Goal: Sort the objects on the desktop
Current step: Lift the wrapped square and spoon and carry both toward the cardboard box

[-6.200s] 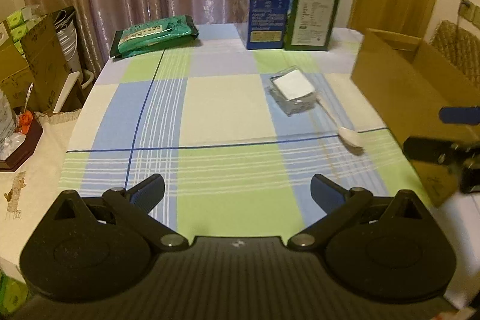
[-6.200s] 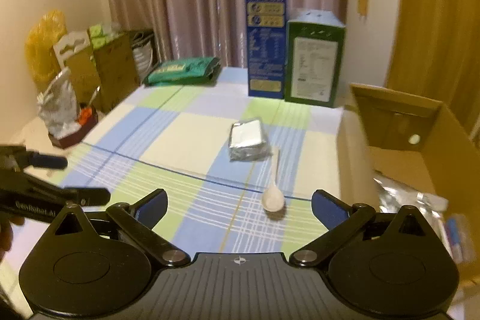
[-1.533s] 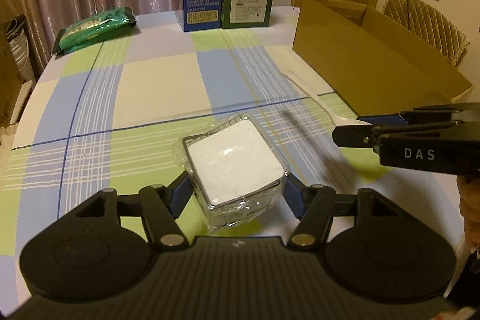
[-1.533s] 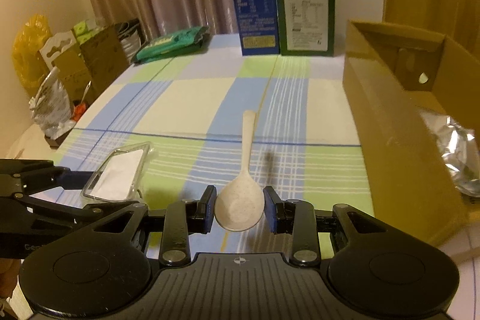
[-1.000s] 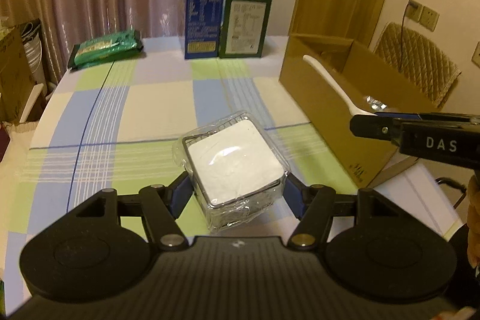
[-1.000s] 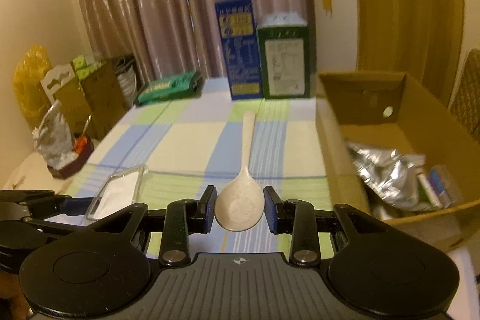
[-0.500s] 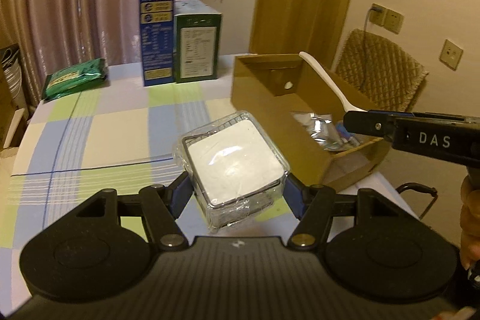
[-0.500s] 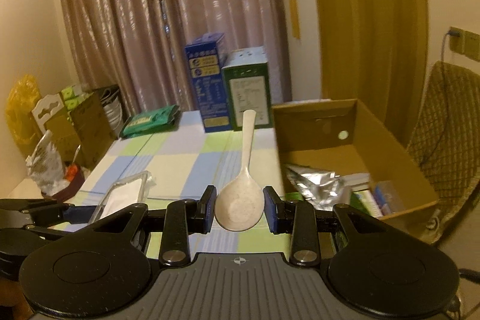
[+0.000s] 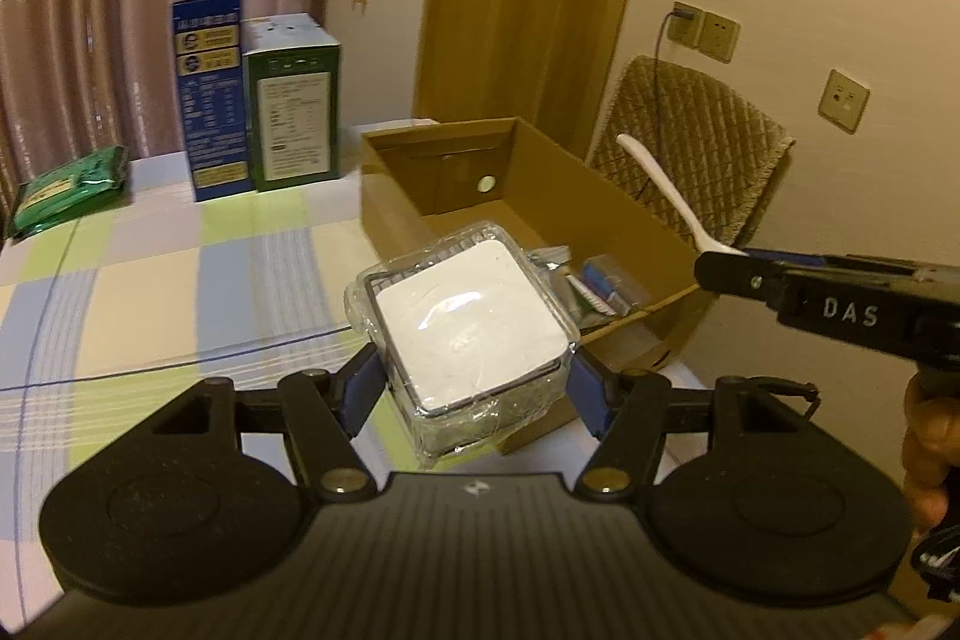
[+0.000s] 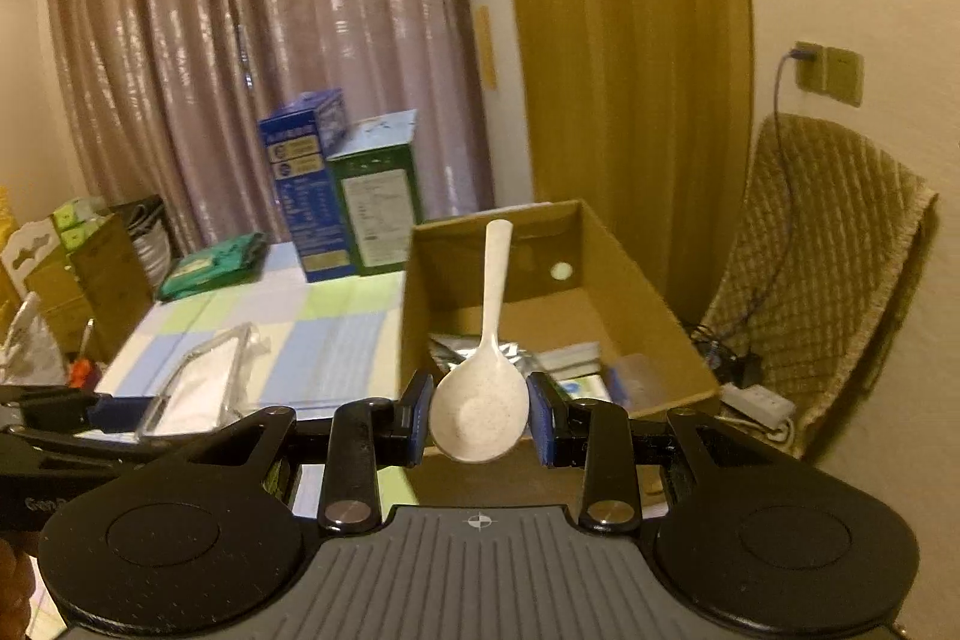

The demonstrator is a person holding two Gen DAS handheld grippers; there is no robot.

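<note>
My left gripper (image 9: 474, 388) is shut on a square white box wrapped in clear plastic (image 9: 468, 322) and holds it in the air by the near end of the open cardboard box (image 9: 624, 214). My right gripper (image 10: 480, 418) is shut on the bowl of a white spoon (image 10: 483, 400) whose handle points away over the cardboard box (image 10: 636, 304). In the left wrist view the right gripper (image 9: 720, 268) shows at the right with the spoon (image 9: 666, 184). In the right wrist view the wrapped box (image 10: 204, 376) shows at the left.
The cardboard box holds a foil bag (image 10: 480, 349) and several small packs. On the checked tablecloth (image 9: 150, 280) stand a blue carton (image 9: 210, 94) and a green carton (image 9: 294, 100), and a green packet (image 9: 66, 187) lies at the far left. A quilted chair (image 9: 690, 142) stands beyond the box.
Both grippers have risen and swung right toward the cardboard box, each still holding its object. The box interior now shows more fully in both views.
</note>
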